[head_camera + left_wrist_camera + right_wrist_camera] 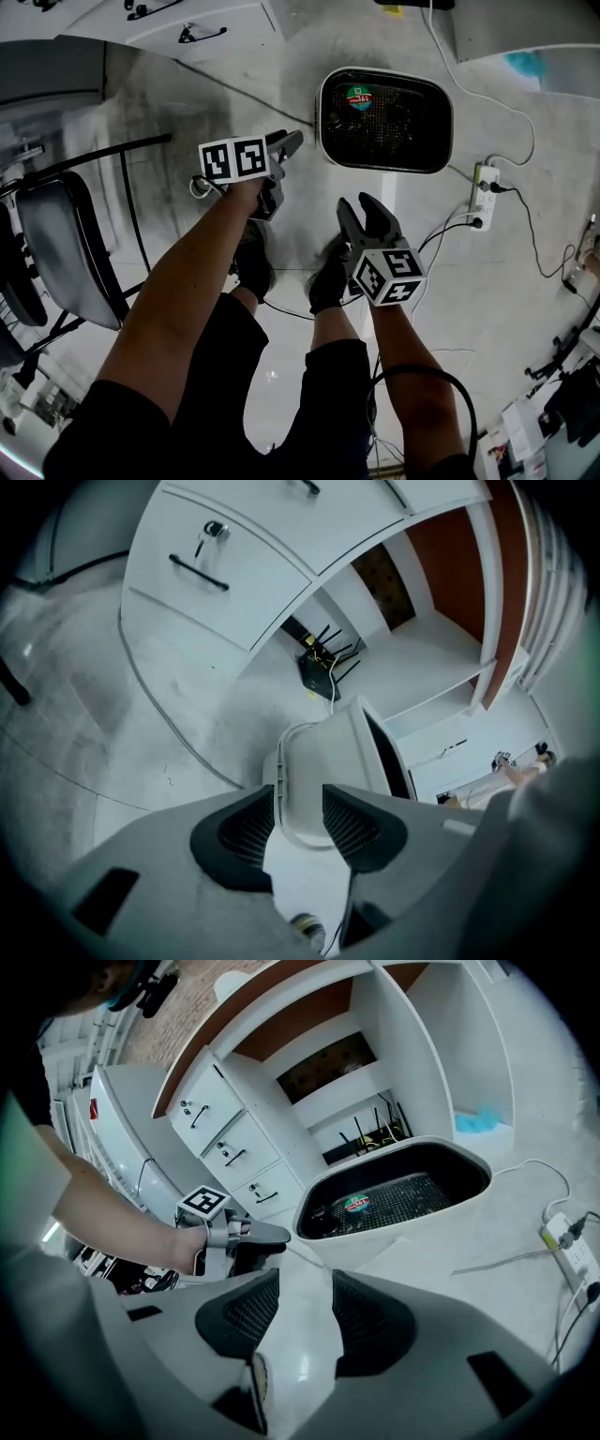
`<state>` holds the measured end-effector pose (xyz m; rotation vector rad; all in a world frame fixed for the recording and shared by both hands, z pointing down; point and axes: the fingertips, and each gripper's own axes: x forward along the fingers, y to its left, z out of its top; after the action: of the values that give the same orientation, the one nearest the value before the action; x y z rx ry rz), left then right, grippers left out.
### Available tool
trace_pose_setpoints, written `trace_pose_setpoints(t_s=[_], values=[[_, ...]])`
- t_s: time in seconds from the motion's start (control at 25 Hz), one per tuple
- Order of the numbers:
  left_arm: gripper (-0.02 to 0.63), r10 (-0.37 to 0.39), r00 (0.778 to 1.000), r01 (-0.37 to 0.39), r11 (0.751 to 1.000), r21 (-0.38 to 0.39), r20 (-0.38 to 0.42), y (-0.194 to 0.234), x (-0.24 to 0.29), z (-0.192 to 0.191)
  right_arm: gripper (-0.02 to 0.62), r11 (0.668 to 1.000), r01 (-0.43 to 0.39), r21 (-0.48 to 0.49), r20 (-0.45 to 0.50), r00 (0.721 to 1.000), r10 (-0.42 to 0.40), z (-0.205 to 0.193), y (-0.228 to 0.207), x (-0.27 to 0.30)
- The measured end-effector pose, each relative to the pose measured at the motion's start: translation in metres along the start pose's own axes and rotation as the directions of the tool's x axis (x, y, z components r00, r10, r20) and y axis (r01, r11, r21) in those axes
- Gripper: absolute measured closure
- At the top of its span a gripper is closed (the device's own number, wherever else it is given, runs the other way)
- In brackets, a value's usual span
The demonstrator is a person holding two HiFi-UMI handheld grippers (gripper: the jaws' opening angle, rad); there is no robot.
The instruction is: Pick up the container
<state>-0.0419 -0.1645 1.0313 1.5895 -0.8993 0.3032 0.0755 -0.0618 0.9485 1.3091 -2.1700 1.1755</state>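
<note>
container (385,120) one, on floor (234,103); power strip (483,192) one

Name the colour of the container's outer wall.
White; the container shows best in the right gripper view.

My left claw (284,155) and right claw (364,214) are grey with black ribbed pads (246,834), each carrying a white cube (234,159) of black square markers. I wear black shorts (230,361) and black shoes (253,270).

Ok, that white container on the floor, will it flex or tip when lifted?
Probably stiff: the container has a thick moulded rim. Likely light, since it looks nearly empty. Broad for its height, so unlikely to tip.
</note>
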Motion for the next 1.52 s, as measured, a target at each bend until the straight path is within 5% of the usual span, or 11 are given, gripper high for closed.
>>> trace_pose_setpoints(t_s=[0.4, 0.72, 0.8, 0.96, 1.28, 1.52], values=[[0.449, -0.09, 0.996, 0.092, 0.989, -0.116, 0.021, 0.029, 0.049, 0.005, 0.449, 1.0, -0.015, 0.015, 0.015, 1.0, 0.015, -0.011, -0.02, 0.034], [0.418, -0.215, 0.974, 0.226, 0.939, -0.26, 0.07, 0.04, 0.074, 0.011, 0.449, 1.0, -0.019, 0.022, 0.036, 0.999, 0.018, -0.013, -0.03, 0.047], [0.393, -0.255, 0.963, 0.268, 0.913, -0.309, 0.084, 0.04, 0.082, 0.01, 0.449, 0.999, -0.03, 0.022, 0.039, 0.999, 0.029, -0.016, -0.029, 0.048], [0.38, -0.328, 0.926, 0.378, 0.81, -0.448, 0.188, 0.045, 0.092, 0.017, 0.449, 0.998, -0.047, 0.031, 0.044, 0.998, 0.046, -0.022, -0.032, 0.047], [0.382, -0.462, 0.854, 0.519, 0.718, -0.463, 0.24, 0.029, 0.104, 0.013, 0.449, 0.997, -0.034, 0.064, 0.049, 0.998, 0.031, -0.029, -0.047, 0.048], [0.44, -0.432, 0.855, 0.518, 0.74, -0.429, 0.286, 0.032, 0.098, 0.013, 0.449, 0.996, -0.046, 0.074, 0.071, 0.997, 0.041, -0.015, -0.04, 0.051]])
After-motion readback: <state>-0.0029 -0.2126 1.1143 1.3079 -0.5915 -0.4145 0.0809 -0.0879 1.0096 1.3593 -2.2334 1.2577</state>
